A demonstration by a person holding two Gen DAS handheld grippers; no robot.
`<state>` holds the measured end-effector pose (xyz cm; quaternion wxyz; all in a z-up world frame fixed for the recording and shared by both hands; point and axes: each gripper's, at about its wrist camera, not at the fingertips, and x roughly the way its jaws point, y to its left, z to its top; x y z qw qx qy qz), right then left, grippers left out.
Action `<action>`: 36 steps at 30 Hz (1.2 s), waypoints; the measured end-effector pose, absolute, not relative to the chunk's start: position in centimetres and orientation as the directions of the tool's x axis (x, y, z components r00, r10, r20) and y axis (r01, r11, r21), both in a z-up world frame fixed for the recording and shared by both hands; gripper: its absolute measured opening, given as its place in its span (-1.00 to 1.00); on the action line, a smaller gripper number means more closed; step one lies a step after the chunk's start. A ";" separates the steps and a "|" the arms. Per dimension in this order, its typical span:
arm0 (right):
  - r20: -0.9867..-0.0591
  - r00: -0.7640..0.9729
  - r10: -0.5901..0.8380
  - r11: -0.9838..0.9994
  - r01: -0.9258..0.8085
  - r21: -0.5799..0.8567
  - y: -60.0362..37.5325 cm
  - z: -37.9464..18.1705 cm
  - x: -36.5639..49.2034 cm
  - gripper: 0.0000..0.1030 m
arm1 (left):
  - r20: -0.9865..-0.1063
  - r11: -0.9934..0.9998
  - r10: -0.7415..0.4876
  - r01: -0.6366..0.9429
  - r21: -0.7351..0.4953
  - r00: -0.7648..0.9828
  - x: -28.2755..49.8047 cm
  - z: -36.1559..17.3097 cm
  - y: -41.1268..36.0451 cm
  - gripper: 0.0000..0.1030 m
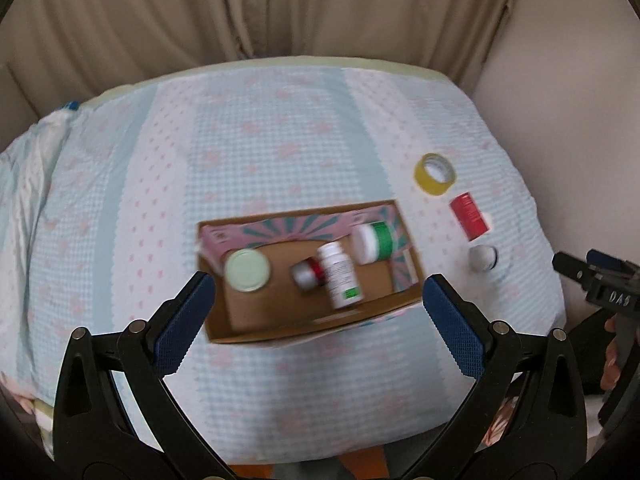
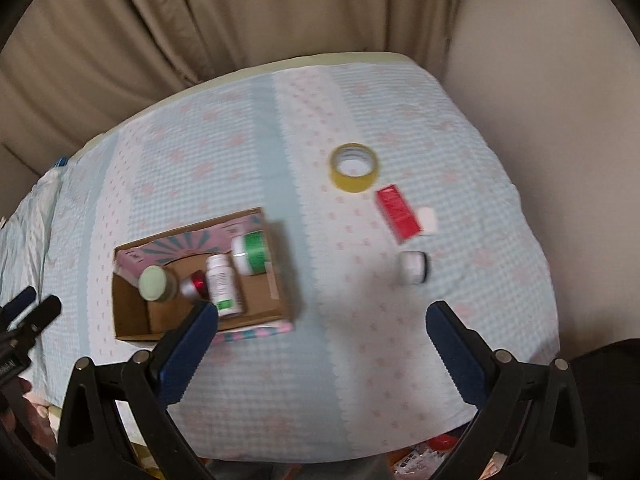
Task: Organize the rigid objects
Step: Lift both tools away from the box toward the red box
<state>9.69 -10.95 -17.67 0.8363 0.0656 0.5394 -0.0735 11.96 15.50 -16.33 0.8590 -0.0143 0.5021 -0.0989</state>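
An open cardboard box [image 1: 256, 326] [image 2: 130, 322] lies on the quilted blue bedspread [image 1: 280, 148]. Inside are a jar with a pale green lid [image 1: 247, 270] [image 2: 153, 282], a small red and silver bottle [image 1: 307, 274] [image 2: 193, 285], a white pill bottle [image 1: 341, 275] [image 2: 222, 284] and a green bottle with a white cap [image 1: 374, 242] [image 2: 250, 253]. To the right lie a yellow tape roll [image 1: 434, 174] [image 2: 354, 167], a red bottle [image 1: 469, 214] [image 2: 400, 210] and a small grey-topped jar [image 1: 483, 258] [image 2: 414, 267]. My left gripper [image 1: 318, 300] hangs open over the box's near wall. My right gripper [image 2: 322, 320] is open, above the bedspread right of the box.
Beige curtains [image 1: 240, 12] hang behind the bed, and a plain wall [image 2: 560, 100] stands on the right. The bedspread falls away at its near edge [image 1: 320, 452]. The right gripper's body [image 1: 600, 284] shows at the right edge of the left wrist view.
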 end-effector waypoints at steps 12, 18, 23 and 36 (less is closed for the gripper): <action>-0.924 0.381 0.006 0.983 0.166 0.075 -23.0 -20.6 8.7 1.00 | -0.882 0.981 -0.172 0.162 -0.111 0.440 15.3 -16.7 -1.1 1.00; -0.938 0.344 0.043 0.986 0.138 0.096 -26.7 -23.8 9.6 1.00 | -0.914 0.977 -0.183 0.172 -0.128 0.362 19.3 -19.3 -7.9 1.00; -0.948 0.308 0.078 0.979 0.157 0.131 -28.1 -26.7 10.8 1.00 | -0.944 0.971 -0.179 0.205 -0.125 0.275 22.8 -22.3 -12.0 1.00; -0.972 0.221 0.080 0.963 0.236 0.133 -28.5 -33.2 13.9 1.00 | -0.979 0.950 -0.205 0.242 -0.198 0.003 31.7 -31.8 -19.8 1.00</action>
